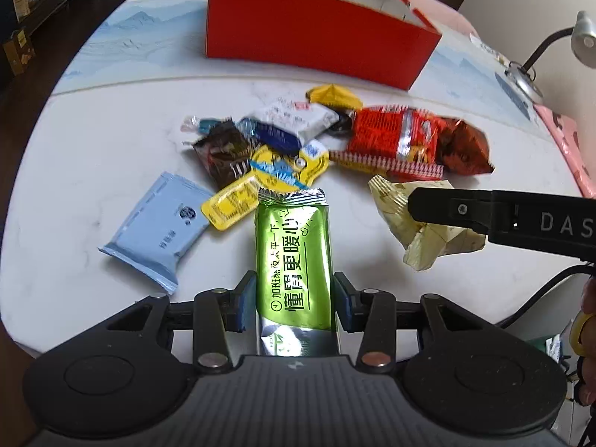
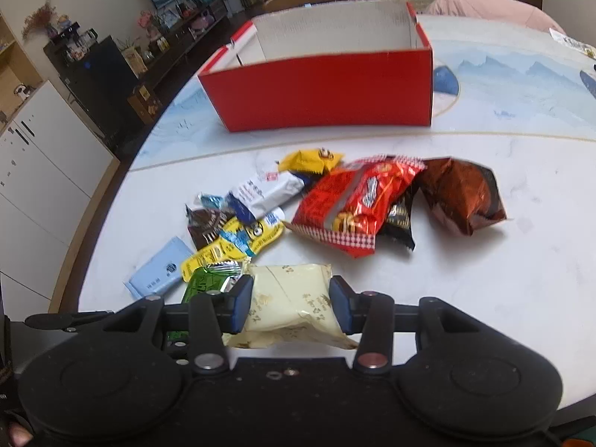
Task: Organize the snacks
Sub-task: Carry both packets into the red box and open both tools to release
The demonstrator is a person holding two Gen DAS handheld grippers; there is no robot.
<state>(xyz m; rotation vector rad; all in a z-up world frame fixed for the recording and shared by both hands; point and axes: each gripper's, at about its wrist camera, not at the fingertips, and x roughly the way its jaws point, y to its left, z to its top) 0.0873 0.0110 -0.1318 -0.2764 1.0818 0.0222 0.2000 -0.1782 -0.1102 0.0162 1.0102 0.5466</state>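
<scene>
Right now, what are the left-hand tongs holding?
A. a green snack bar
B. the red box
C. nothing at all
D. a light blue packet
A: in the left wrist view the left tongs are shut on the green snack bar, their pads pressing its two long sides, while the light blue packet lies on the table.

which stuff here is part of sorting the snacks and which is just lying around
Part of the job:
- green packet in the left gripper
- cream packet in the right gripper
- red box, open
- loose snacks on the table: red bag, blue packet, white packet

Lying about:
- desk lamp
- pink cloth
</scene>
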